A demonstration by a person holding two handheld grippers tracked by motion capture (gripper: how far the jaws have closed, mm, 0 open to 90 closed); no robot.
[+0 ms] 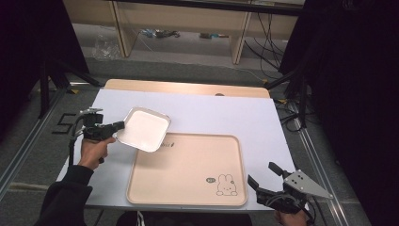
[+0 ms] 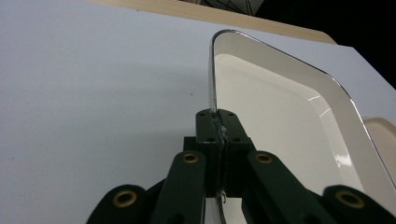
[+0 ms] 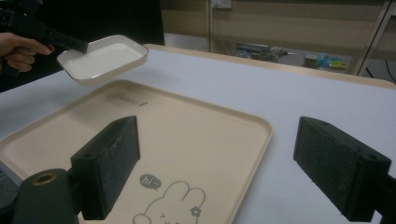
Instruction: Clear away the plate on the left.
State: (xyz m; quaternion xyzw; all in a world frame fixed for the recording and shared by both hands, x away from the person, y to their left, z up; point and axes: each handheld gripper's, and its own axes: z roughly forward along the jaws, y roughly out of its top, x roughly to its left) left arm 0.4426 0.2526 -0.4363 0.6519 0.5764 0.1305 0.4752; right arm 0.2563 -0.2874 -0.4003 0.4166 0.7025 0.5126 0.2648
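A white square dish (image 1: 143, 129) hangs in the air over the far left corner of the beige tray (image 1: 188, 190). My left gripper (image 1: 116, 126) is shut on the dish's left rim, a hand holding it from the table's left side. In the left gripper view the jaws pinch the thin rim of the dish (image 2: 280, 121) between them, pads together at my left gripper (image 2: 217, 133). My right gripper (image 1: 264, 178) stands open at the tray's near right corner. In the right gripper view my right gripper (image 3: 224, 170) has nothing between its pads, and the dish (image 3: 102, 58) floats above the tray (image 3: 154, 135).
The tray carries a rabbit drawing (image 1: 226, 184) near its front right corner. A white sheet (image 1: 235, 113) covers the table, with a wooden edge (image 1: 188, 87) at the back. Desk legs and cables stand on the floor beyond.
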